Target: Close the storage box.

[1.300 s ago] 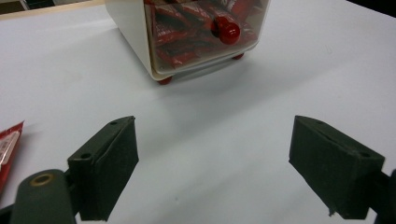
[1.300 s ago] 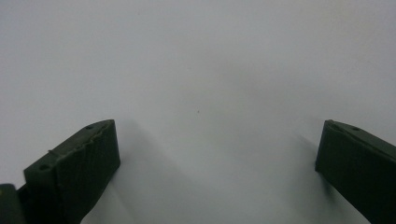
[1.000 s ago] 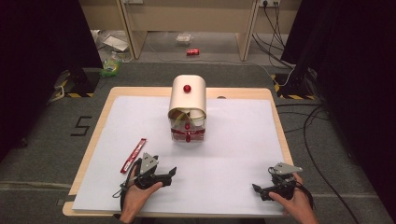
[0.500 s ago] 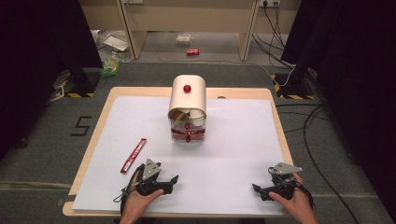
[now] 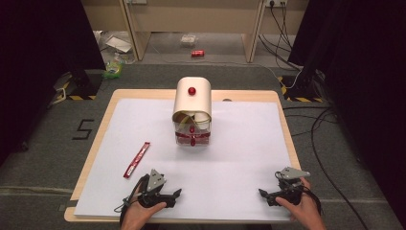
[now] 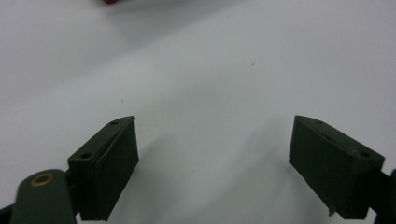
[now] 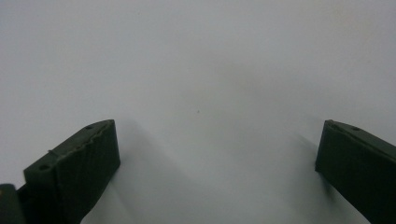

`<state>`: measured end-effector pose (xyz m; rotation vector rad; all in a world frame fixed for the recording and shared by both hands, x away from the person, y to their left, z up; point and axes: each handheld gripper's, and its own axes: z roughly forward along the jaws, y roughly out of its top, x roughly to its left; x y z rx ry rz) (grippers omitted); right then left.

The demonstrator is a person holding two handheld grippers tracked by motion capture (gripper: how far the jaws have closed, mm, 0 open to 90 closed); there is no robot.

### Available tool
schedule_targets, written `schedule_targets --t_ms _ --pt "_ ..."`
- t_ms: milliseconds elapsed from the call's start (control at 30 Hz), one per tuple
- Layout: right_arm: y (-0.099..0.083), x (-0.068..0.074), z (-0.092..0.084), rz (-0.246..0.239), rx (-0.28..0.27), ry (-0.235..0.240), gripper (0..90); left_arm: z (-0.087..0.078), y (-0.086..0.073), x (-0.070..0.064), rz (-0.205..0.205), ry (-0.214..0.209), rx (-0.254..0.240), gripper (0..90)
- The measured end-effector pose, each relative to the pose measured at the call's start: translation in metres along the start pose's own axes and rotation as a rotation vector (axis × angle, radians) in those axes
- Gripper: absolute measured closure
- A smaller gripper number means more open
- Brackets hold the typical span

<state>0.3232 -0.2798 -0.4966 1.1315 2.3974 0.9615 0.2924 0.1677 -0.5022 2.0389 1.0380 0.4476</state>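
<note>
Both grippers rest low at the bottom of the high view, the left gripper (image 5: 177, 193) at lower left and the right gripper (image 5: 262, 193) at lower right, each in a hand and each with its jaws spread wide and nothing between them; in the left gripper view (image 6: 212, 163) and the right gripper view (image 7: 217, 170) bare white paper lies between the black pads. Nearest the left gripper lies a red sachet (image 5: 137, 159), a long thin packet placed slantwise on the paper at centre left of the frame, apart from the gripper and above it. A white paper sheet (image 5: 239, 158) covers nearly all of a pale wooden table (image 5: 103, 129), whose edge shows as a border around it. At the middle of the frame stands a cream dispenser (image 5: 192, 98) with a rounded top and a red knob, and a clear tray with red fittings at its front. Grey carpet (image 5: 62, 158) surrounds the table, with a dark figure 5 marked at left. At the top of the frame are wooden furniture legs, a red can (image 5: 197, 53) and scattered wrappers on the floor, and black cables (image 5: 325, 143) trailing down the right side beside dark curtains.
</note>
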Motion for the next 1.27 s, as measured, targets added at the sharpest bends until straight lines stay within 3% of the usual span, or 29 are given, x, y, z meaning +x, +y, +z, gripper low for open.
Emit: schedule_targets --t_ms 267,500,1267 --pt "0.0 0.0 0.0 0.0 0.0 0.0 0.3 -0.005 -0.009 -0.003 0.007 0.012 -0.007 14.6" --pt "0.0 0.0 0.0 0.0 0.0 0.0 0.2 -0.011 -0.021 -0.013 -0.022 0.049 -0.053 14.6" --pt "0.0 0.0 0.0 -0.001 0.0 0.0 0.3 -0.015 -0.027 -0.015 -0.03 0.044 -0.075 14.5"
